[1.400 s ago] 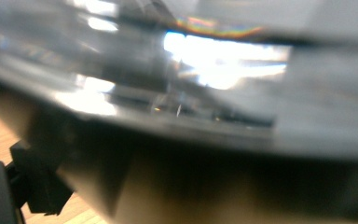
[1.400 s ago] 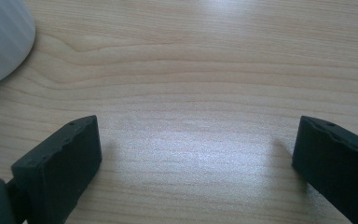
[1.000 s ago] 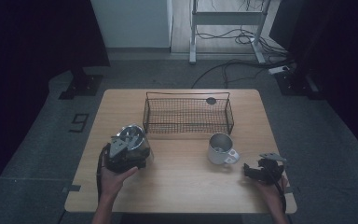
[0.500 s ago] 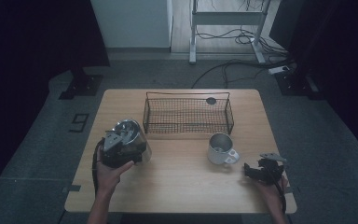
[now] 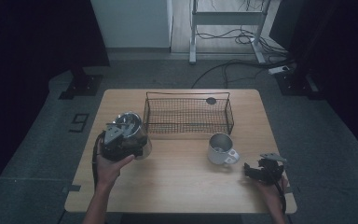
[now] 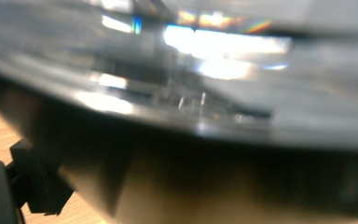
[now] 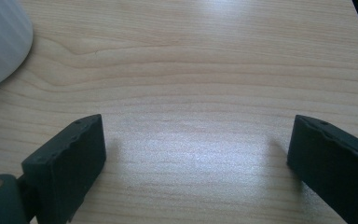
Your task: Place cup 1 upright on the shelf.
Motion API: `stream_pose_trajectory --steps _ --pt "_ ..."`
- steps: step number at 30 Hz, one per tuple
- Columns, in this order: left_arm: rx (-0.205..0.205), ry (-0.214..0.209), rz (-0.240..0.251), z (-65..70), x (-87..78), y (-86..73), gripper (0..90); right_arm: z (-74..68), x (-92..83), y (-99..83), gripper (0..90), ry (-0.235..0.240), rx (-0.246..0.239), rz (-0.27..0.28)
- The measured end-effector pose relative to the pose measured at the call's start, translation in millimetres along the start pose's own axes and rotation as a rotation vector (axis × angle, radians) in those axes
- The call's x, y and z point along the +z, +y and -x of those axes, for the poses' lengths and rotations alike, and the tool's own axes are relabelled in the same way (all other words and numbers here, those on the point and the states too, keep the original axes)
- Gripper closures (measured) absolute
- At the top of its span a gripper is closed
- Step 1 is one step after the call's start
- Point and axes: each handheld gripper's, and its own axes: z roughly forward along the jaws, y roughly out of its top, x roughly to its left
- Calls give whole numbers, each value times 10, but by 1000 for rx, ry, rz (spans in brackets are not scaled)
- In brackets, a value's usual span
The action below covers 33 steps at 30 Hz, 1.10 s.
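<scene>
Jaws of the left gripper (image 5: 123,140) are clamped on a shiny, rounded metal pot (image 5: 133,130), held just off the wooden table (image 5: 177,186) near its left edge, beside the black wire basket (image 5: 189,114). Up close, the pot's curved wall is a blurred, mirror-like sheen. Blocky black jaws of the right gripper (image 7: 196,158) stand wide apart over smooth pale woodgrain, near a white cylindrical mug (image 5: 220,149).
</scene>
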Motion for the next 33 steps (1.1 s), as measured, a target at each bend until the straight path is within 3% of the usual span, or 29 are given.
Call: stream_pose_trajectory --steps 16,33 --pt "4 2 -10 -28 81 142 40 0 -1 0 42 -1 2 0" --pt "61 -7 0 67 225 455 40 0 -1 0 47 -3 5 2"
